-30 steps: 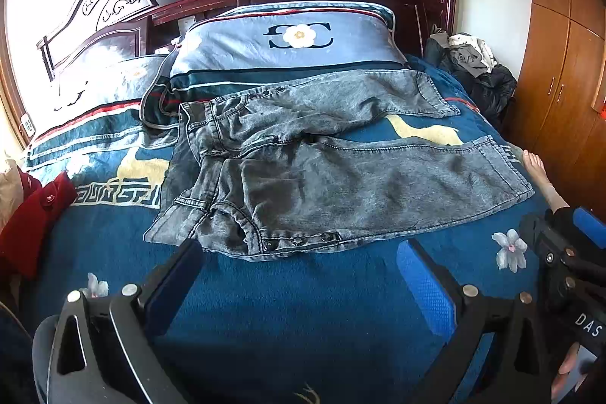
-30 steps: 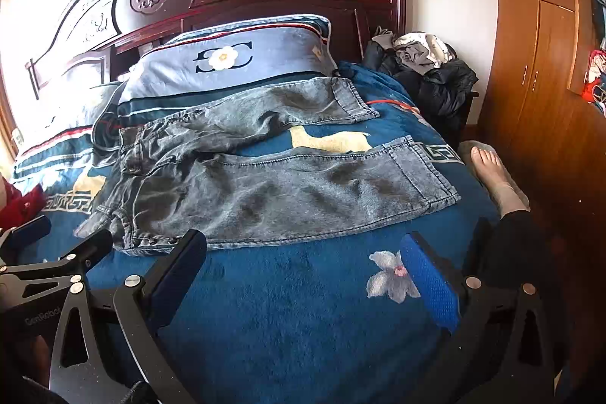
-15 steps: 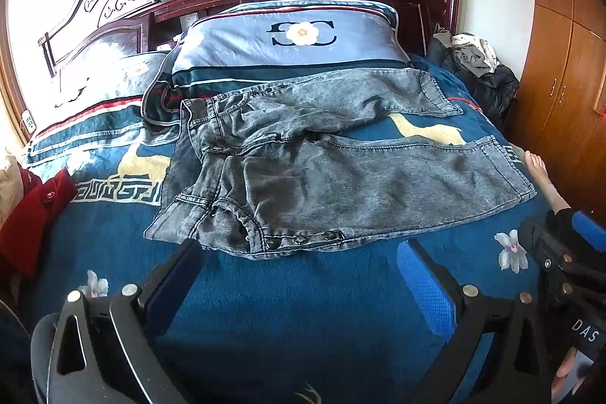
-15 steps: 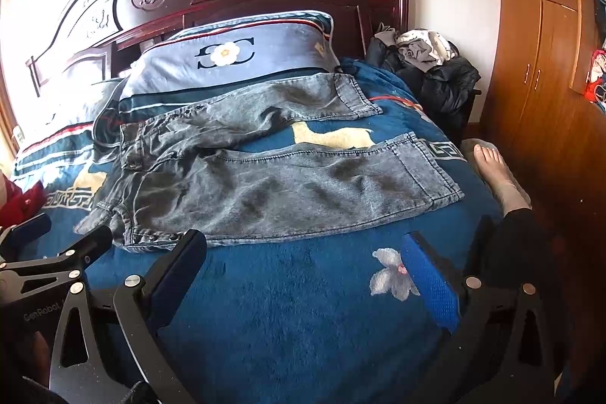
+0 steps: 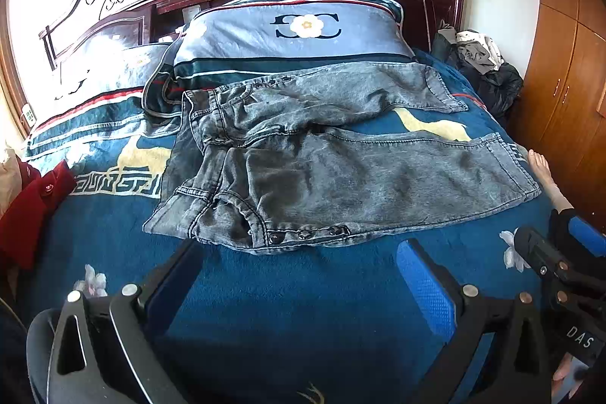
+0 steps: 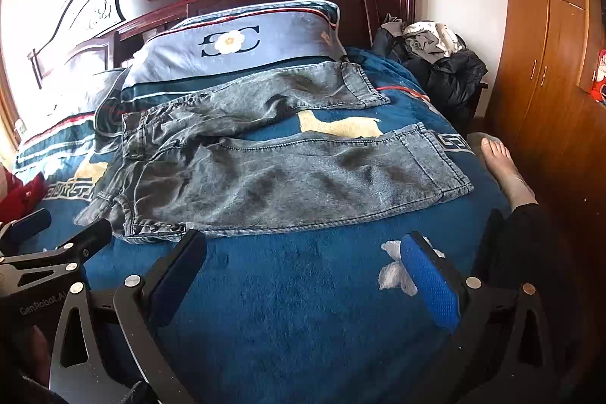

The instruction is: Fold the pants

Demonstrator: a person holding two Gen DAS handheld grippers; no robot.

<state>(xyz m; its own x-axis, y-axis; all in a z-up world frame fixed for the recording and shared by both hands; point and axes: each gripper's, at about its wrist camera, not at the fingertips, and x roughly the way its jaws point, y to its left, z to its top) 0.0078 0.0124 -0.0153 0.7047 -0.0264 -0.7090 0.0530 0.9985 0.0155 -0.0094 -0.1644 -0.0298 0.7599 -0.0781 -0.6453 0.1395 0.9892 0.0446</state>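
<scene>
Both grippers, left [image 5: 303,275] and right [image 6: 306,267], hover spread wide and empty before the unfolded jeans [image 5: 341,161]; folding looks unstarted, so next comes pinching the near edge.

Black-framed claws with blue pads

Left claw [image 5: 299,271] and right claw [image 6: 303,264] share black triangular-cutout frames, silver screws and textured blue fingers [image 6: 430,286]; white "DAS" and "GenRobot" lettering marks their bodies. A bare foot [image 6: 502,165] shows below a black trouser cuff.
</scene>
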